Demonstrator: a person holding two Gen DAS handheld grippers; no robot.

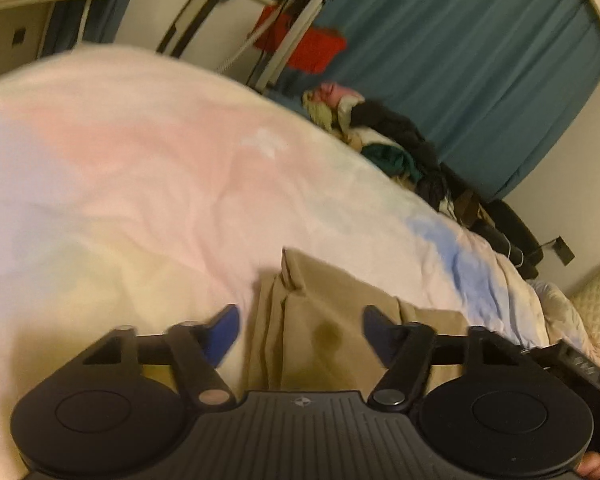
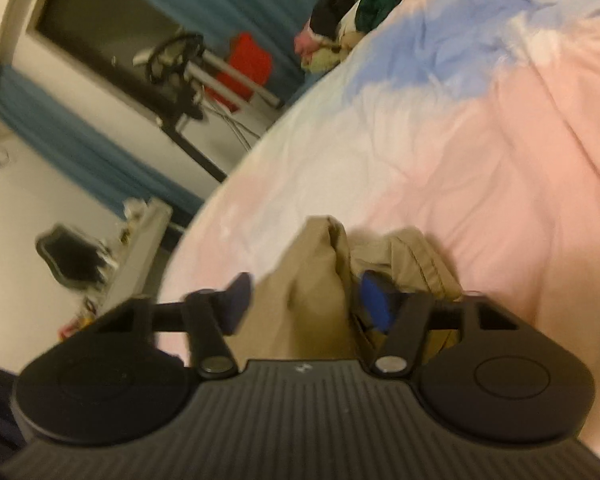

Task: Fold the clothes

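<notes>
A tan garment point(image 1: 320, 332) lies bunched on the pastel bedspread point(image 1: 140, 184). In the left wrist view my left gripper point(image 1: 300, 330) is open, its blue-padded fingers point(image 1: 224, 332) standing on either side of the tan cloth. In the right wrist view the same tan garment point(image 2: 312, 280) rises in a fold between the fingers of my right gripper point(image 2: 306, 300), which is open too, with the right pad point(image 2: 374, 300) partly tucked behind cloth. Both views are motion-blurred.
A heap of dark and coloured clothes point(image 1: 396, 148) lies at the far edge of the bed, also in the right wrist view point(image 2: 360, 4). Teal curtains point(image 1: 480, 60), a metal frame with a red item point(image 1: 316, 48) and a quilted pillow point(image 1: 596, 296) stand around the bed.
</notes>
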